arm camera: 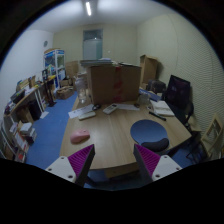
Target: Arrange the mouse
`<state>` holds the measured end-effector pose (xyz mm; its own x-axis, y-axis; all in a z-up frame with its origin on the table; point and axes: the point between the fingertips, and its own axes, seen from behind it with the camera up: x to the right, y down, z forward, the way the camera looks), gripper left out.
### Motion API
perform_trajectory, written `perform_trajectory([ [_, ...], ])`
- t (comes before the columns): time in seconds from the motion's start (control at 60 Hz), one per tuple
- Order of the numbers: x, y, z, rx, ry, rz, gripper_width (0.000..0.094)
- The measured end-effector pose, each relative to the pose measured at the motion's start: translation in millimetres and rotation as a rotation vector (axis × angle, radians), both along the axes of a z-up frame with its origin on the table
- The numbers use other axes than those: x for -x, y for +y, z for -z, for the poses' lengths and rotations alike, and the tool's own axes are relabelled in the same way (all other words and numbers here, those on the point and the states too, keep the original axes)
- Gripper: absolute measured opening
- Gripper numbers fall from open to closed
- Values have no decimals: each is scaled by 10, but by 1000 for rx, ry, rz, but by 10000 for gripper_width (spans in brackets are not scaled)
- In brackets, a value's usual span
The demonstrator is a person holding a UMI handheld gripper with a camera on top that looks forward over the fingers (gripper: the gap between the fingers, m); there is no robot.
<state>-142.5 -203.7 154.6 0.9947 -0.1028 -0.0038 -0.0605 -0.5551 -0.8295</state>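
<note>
Two fingers of gripper (112,160) at bottom centre, pads (83,160) magenta, spread wide apart w/ nothing between them but worktop edge and floor. Raised well above and back from worktop (110,130), a light wood surface across mid-frame.

Pink mouse (80,138) on worktop at lower left of centre, beyond left finger, near the front edge, apart from everything else; small, shape hard to make out. Round dark blue mouse mat (150,132) at lower right of centre, beyond right finger, lying flat near the front edge, well apart from mouse.

Large cardboard box (114,82) at far side of worktop, centre frame, hiding whatever sits behind it. Flat pale items at its foot, approx. papers or a keyboard, too small to tell. Dark monitor (180,95) at right, seen at an angle, screen content not legible. Cluttered shelves (25,105) at left, contents blurred. Ceiling light (88,8) at top centre, cut off by frame. Blue floor (50,135) at lower left.
</note>
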Motion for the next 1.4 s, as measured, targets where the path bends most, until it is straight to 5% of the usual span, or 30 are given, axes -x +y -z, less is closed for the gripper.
perform_trajectory([
  [0.233,198,326,417,54,11,-92,829],
  [0.55,1477,966,1405,129,112,-280,823],
  [1.1,1836,2277,1684,56,18,-239,829],
  [1.233,1835,2411,1691,39,15,-228,755],
  [1.283,1865,2416,1699,41,14,-241,586],
  [1.4,1890,2421,1719,83,35,-240,453],
])
